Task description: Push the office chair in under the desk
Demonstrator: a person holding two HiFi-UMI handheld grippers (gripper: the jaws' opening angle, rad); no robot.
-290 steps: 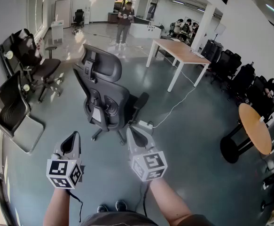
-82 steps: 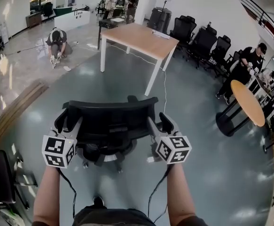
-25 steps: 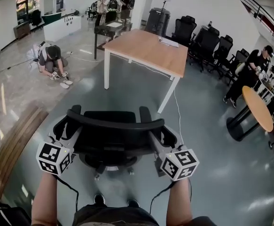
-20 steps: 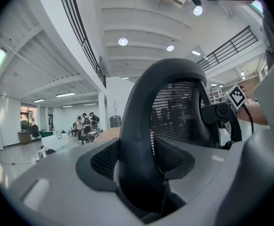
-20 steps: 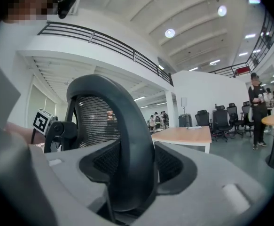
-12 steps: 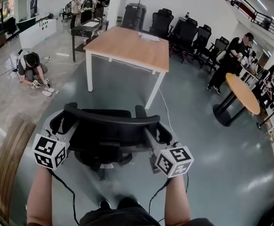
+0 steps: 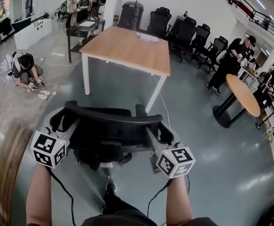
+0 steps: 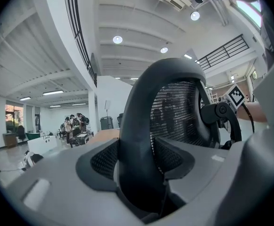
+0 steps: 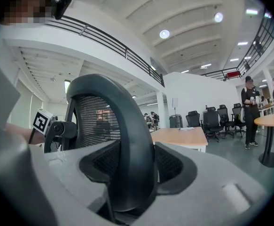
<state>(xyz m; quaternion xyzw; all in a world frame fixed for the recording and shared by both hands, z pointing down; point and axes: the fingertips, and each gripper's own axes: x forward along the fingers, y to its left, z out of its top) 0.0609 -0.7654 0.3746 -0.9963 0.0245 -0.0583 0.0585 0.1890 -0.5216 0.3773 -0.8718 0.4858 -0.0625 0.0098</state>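
Observation:
The black mesh office chair (image 7: 109, 132) stands on the grey floor just in front of me, its back toward me. Ahead of it is the desk (image 7: 127, 46), a wooden top on white legs, with a stretch of floor between the two. My left gripper (image 7: 70, 127) is shut on the left side of the chair's back frame (image 8: 144, 126). My right gripper (image 7: 149, 134) is shut on the right side of that frame (image 9: 127, 140). In both gripper views the curved black frame fills the gap between the jaws, with the mesh back beyond it.
A round wooden table (image 7: 243, 95) on a black base stands at the right, a person (image 7: 230, 59) beside it. Another person (image 7: 24, 66) crouches on the floor at the left. Black chairs (image 7: 189, 31) line the far wall. A cable (image 7: 167, 111) runs along the floor from the desk.
The chair and both grippers have moved forward toward the desk, which now sits closer and further left in the head view. One foot has stepped forward beneath me.

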